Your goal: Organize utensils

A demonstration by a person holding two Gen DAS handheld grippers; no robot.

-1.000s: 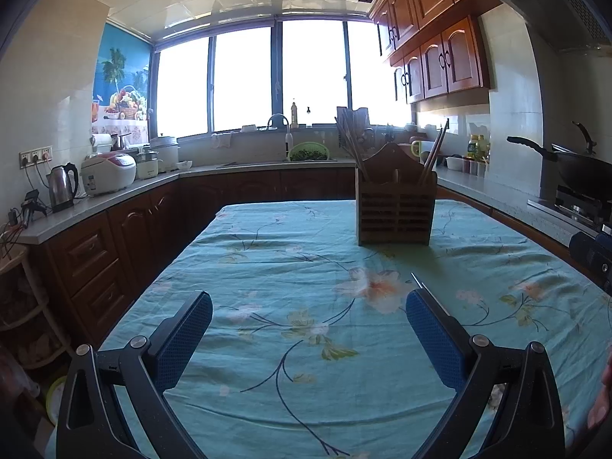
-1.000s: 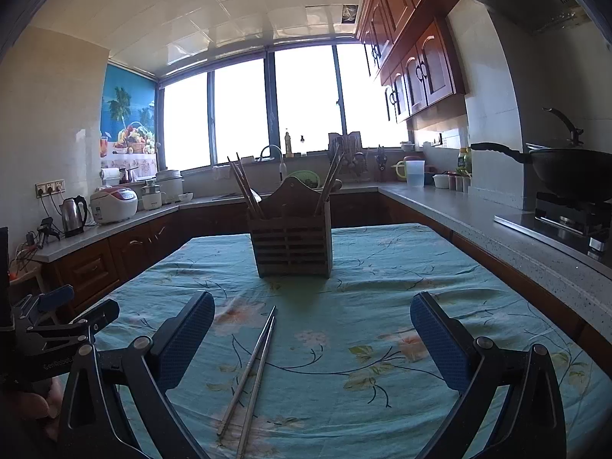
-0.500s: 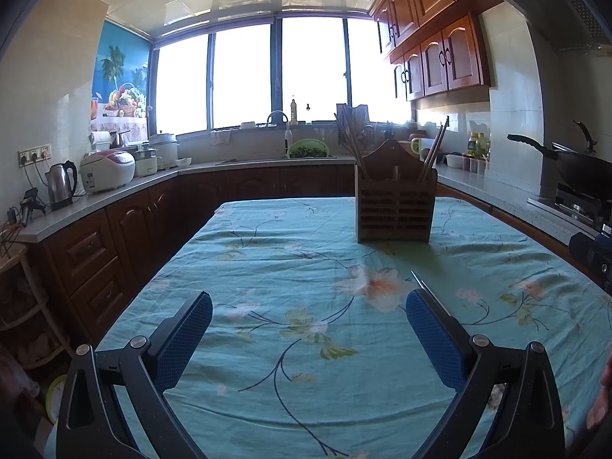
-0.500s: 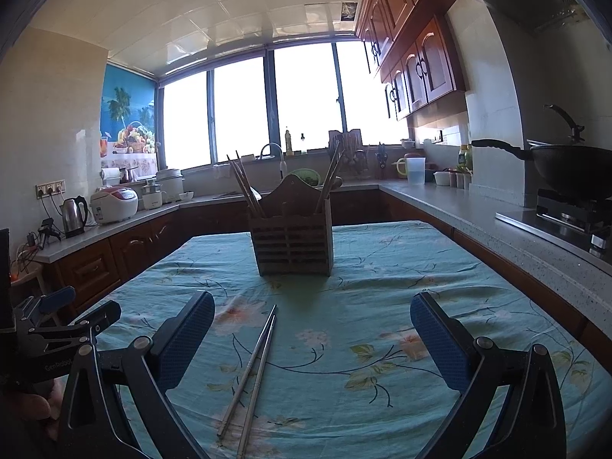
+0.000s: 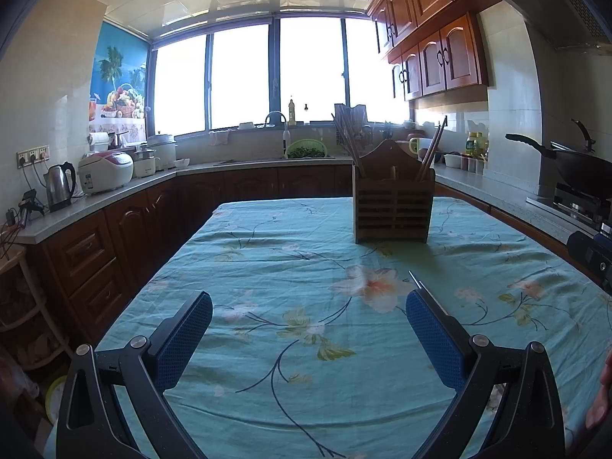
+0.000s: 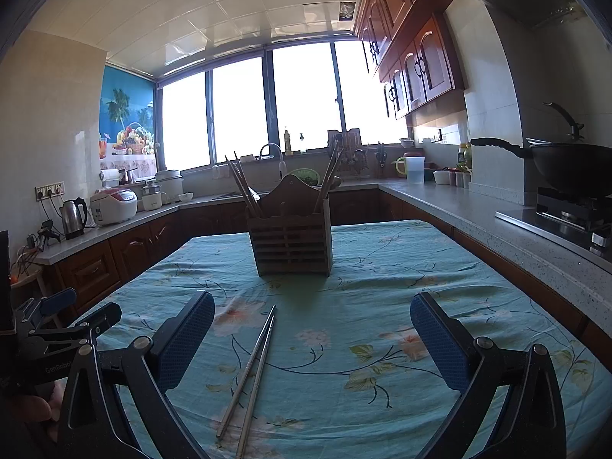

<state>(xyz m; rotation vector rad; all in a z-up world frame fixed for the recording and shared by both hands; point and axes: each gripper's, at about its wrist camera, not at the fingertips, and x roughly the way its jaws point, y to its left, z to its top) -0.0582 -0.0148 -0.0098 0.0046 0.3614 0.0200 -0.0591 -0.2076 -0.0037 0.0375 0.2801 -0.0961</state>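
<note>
Almost no change against the earlier pictures: only a slight tilt of both views, so the table with its flowered cloth sits a little differently in frame. No progress for the task from that.

On the far middle of the table, a wooden holder with chopsticks leaning out at both ends. On the cloth, near, well apart from the holder: a metal pair of chopsticks, lying loose, side by side.

Left gripper wide open, empty. Right gripper wide open, empty, with the pair low between its fingers, nearer the left one.

Whole pair visible only in the right view; in the left view just the tips beside the right finger.
</note>
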